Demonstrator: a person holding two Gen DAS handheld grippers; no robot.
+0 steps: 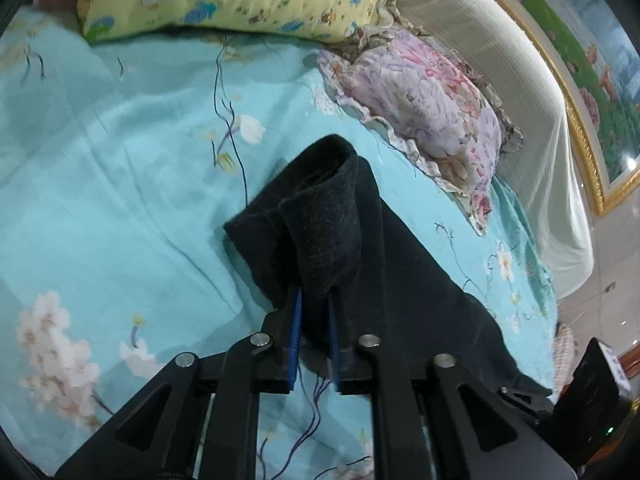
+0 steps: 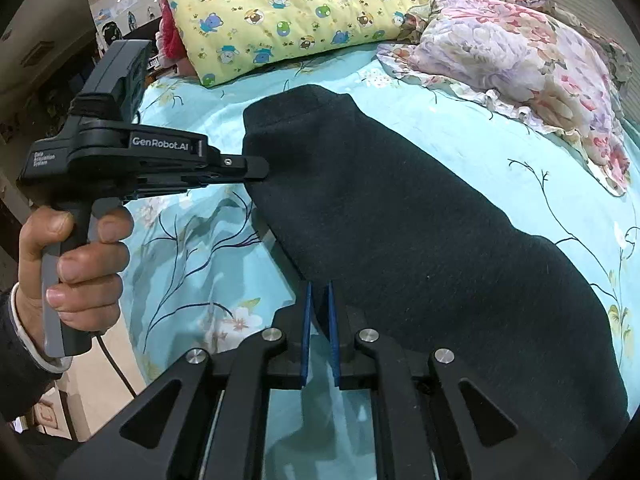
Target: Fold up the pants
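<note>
Dark charcoal pants (image 2: 420, 240) lie lengthwise on a turquoise floral bedsheet (image 2: 192, 256). My left gripper (image 1: 314, 296) is shut on one end of the pants (image 1: 328, 216); the cloth bunches up and curls over its blue fingers. In the right wrist view the left gripper (image 2: 260, 170) pinches the far left edge of the pants, held by a hand (image 2: 76, 264). My right gripper (image 2: 319, 286) is shut on the near edge of the pants, cloth pinched between its blue pads.
A yellow bear-print quilt (image 2: 288, 12) and a pink floral pillow (image 2: 520, 68) lie at the head of the bed. A cream padded headboard (image 1: 500, 60) and a framed picture (image 1: 592, 80) stand to the right. The bed's left edge drops to the floor (image 2: 116, 360).
</note>
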